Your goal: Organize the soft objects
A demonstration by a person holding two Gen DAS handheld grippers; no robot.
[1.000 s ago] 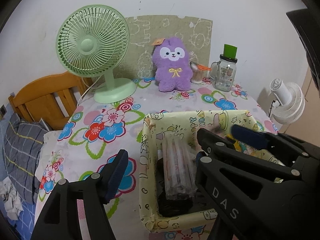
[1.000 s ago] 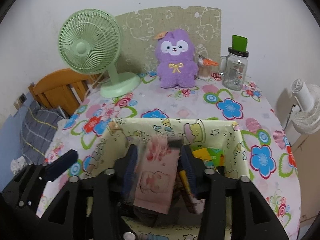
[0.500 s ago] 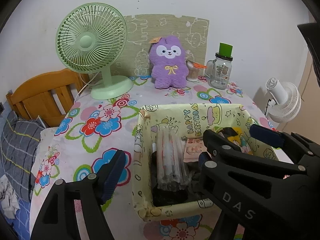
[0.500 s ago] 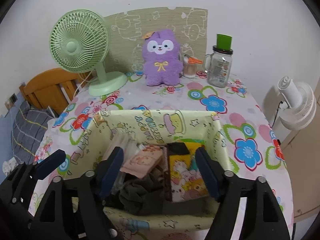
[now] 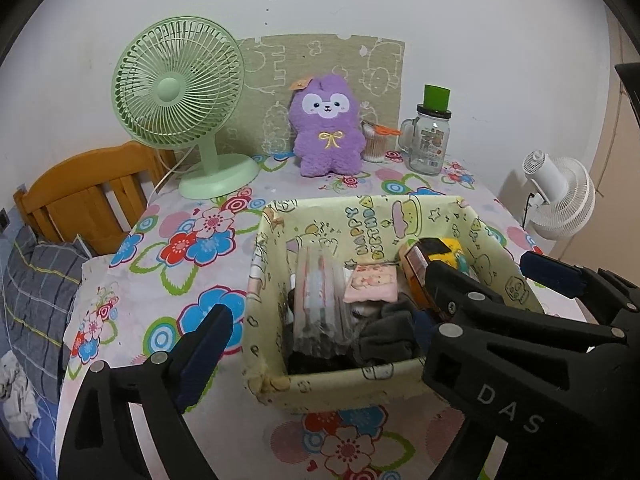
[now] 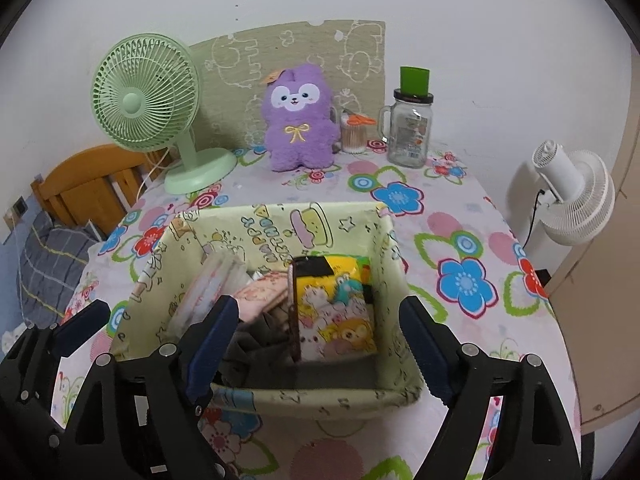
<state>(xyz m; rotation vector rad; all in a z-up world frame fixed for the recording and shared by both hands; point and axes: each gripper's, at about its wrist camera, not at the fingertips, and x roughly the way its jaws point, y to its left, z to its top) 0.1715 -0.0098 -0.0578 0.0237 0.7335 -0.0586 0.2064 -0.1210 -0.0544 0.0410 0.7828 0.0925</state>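
Pale yellow cartoon-print fabric bin (image 6: 276, 232) sits near the front edge of the table w/ the floral cloth (image 6: 460, 216), roughly centred. Inside: pink printed pouch (image 6: 262, 294), yellow cartoon packet (image 6: 340, 316), clear wrapped pack (image 5: 320, 300), dark grey cloth (image 5: 386, 334). Purple plush toy (image 6: 298, 120) stands at the back edge btw the green desk fan (image 6: 146, 104) and the glass mug jar w/ green lid (image 6: 410, 132). Lots of open cloth mid-table and on the right side.

Right gripper (image 6: 320, 344) is angled down over the bin's near rim, jaws have just been opening, spread wide, nothing btw them. Left gripper (image 5: 320, 308) is also tilted down, jaws just opened too, straddling the bin's left wall, gripping nothing.
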